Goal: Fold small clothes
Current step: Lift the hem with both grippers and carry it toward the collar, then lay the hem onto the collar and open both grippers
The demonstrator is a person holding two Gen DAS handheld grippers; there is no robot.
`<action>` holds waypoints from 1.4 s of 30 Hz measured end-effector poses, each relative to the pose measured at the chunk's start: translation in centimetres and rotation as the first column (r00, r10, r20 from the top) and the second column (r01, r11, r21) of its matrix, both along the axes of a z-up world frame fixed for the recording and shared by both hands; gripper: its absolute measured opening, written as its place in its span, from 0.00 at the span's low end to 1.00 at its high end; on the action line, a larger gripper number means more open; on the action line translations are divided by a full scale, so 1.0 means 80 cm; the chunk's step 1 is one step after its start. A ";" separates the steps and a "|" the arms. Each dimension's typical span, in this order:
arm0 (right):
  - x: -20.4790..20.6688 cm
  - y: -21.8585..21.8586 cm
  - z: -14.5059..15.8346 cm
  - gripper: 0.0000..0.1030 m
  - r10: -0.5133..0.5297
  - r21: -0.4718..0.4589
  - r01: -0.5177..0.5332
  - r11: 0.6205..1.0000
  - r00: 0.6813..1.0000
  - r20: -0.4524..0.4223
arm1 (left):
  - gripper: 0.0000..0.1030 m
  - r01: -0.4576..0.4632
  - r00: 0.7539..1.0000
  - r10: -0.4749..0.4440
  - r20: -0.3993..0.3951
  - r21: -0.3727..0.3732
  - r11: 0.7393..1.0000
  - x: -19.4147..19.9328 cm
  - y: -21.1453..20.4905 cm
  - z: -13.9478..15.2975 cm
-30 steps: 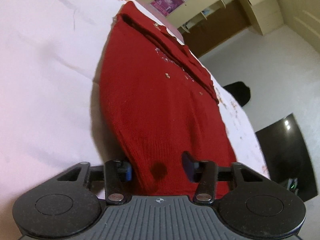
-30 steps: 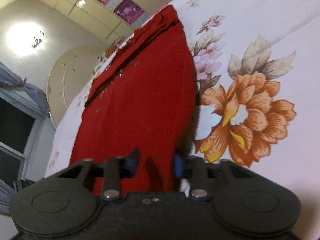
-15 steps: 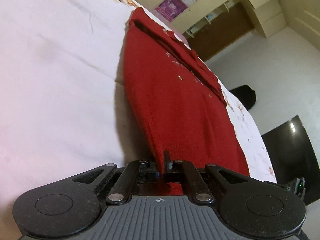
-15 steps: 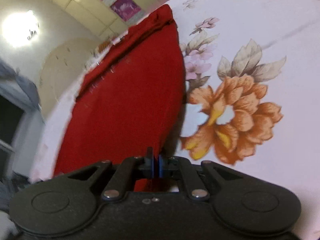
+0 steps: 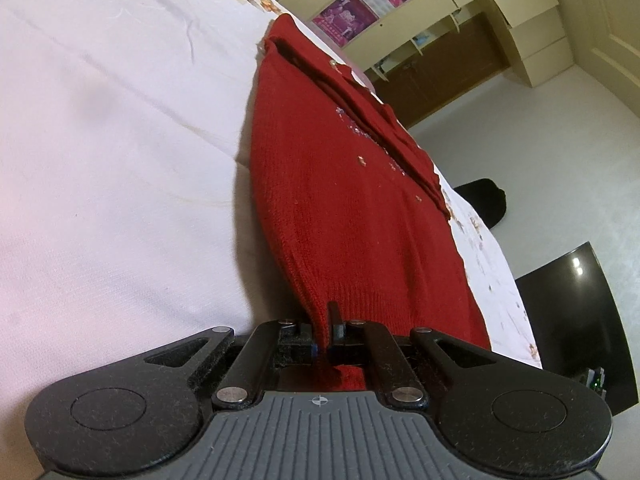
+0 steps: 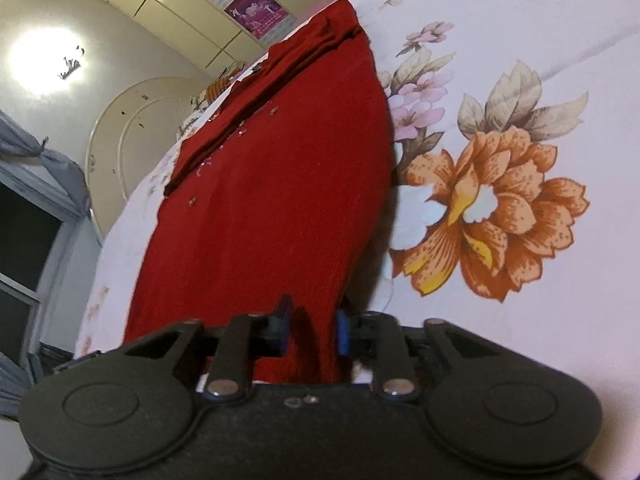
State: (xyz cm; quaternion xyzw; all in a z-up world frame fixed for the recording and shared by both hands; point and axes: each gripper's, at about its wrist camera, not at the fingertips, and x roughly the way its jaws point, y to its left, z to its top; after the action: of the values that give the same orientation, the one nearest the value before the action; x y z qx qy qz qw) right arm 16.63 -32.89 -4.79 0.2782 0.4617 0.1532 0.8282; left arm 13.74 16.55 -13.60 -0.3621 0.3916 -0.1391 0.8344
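Two corners of the red sweater's (image 5: 352, 216) hem are being taken, the left gripper (image 5: 320, 336) clenching one, the right gripper (image 6: 312, 332) straddling the other, jaws apart, needing to pinch before both are lifting and carrying toward the collar.

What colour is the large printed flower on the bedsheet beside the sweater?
Orange with yellow touches and a white centre, on the flower; clearest in the right wrist view.

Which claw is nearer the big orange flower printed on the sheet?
Right. The right claw straddles the hem of the red sweater beside the flower; the left claw pinches its opposite corner.

Dim warm light, ceiling-lamp glare (image 6: 44, 60), fisheye-bent edges
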 end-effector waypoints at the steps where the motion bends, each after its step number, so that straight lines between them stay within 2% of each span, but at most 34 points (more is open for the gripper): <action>1: 0.002 0.001 0.002 0.05 -0.004 -0.026 0.004 1.000 1.000 0.006 | 0.04 -0.006 1.000 0.006 0.004 0.001 1.000 -0.001 0.000 0.002; 7: -0.004 0.002 0.049 0.05 -0.011 -0.036 0.018 0.999 0.983 0.181 | 0.04 -0.030 0.993 0.032 0.111 -0.021 0.999 -0.004 0.007 0.041; 10: 0.010 0.005 0.066 0.05 0.000 -0.042 0.010 0.999 0.974 0.225 | 0.04 -0.045 0.989 0.050 0.137 -0.044 0.998 0.017 0.015 0.063; 14: 0.053 0.007 0.101 0.05 -0.001 -0.057 0.017 0.998 0.963 0.270 | 0.04 -0.062 0.980 0.068 0.189 -0.038 0.997 0.065 0.024 0.107; 20: 0.123 0.006 0.147 0.05 -0.033 -0.026 0.044 0.999 0.945 0.325 | 0.04 -0.050 0.961 0.044 0.272 0.018 0.999 0.141 0.023 0.172; 24: 0.176 0.005 0.164 0.05 -0.048 -0.017 0.057 0.998 0.938 0.342 | 0.04 -0.042 0.964 0.024 0.266 0.061 0.997 0.202 0.023 0.187; 32: 0.296 0.002 0.127 0.05 -0.048 -0.004 0.051 0.999 0.961 0.271 | 0.04 -0.032 0.977 -0.003 0.214 0.162 0.986 0.337 0.020 0.181; 38: 0.373 -0.006 0.074 0.05 -0.067 0.064 0.056 0.996 0.980 0.185 | 0.04 -0.025 0.994 0.005 0.106 0.189 0.982 0.420 0.025 0.133; 42: 0.411 -0.004 0.041 0.05 -0.035 0.045 0.029 0.999 0.990 0.136 | 0.04 -0.013 0.998 0.001 0.059 0.202 0.979 0.453 0.017 0.104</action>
State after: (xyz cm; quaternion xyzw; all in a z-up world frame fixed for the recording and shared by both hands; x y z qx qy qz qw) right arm 49.51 -33.20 -1.51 0.2920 0.3959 0.1683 0.8542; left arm 49.97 17.95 -5.28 -0.2726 0.3780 -0.1062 0.8784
